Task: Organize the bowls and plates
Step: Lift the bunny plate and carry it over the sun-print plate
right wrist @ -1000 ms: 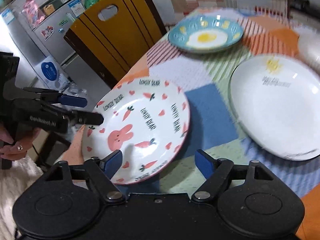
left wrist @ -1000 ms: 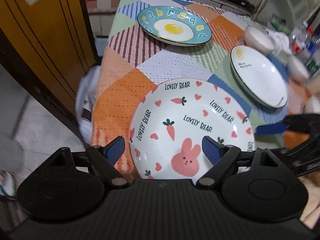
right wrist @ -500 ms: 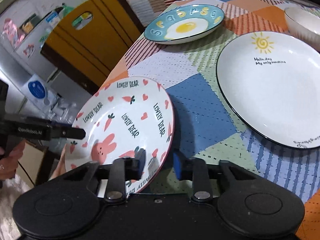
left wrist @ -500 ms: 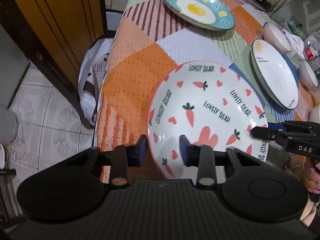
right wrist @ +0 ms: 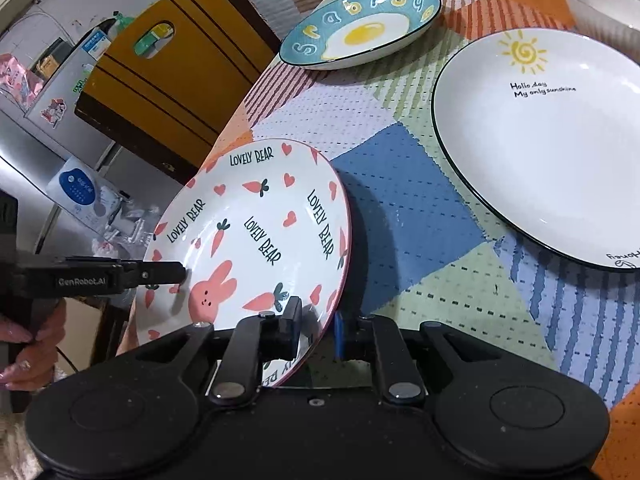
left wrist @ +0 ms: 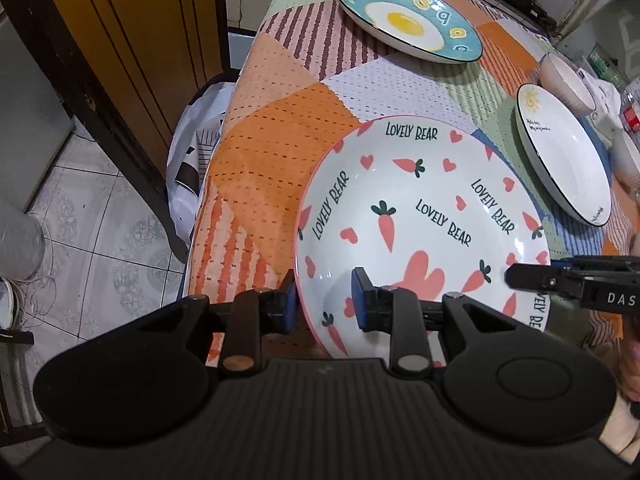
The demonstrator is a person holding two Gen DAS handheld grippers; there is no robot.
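Gripping opposite rims of the tilted Lovely Bear plate [left wrist: 424, 216], the left gripper [left wrist: 324, 300] and right gripper [right wrist: 318, 330] are both clamping it above the patchwork tablecloth [right wrist: 400, 200].

Patchwork tablecloth [left wrist: 280, 128], wooden chair [right wrist: 168, 92], fridge [right wrist: 44, 120].

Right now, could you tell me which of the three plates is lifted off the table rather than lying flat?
The Lovely Bear plate: tilted, its rim clamped by both the left gripper and the right gripper. The egg plate and sun plate lie flat.
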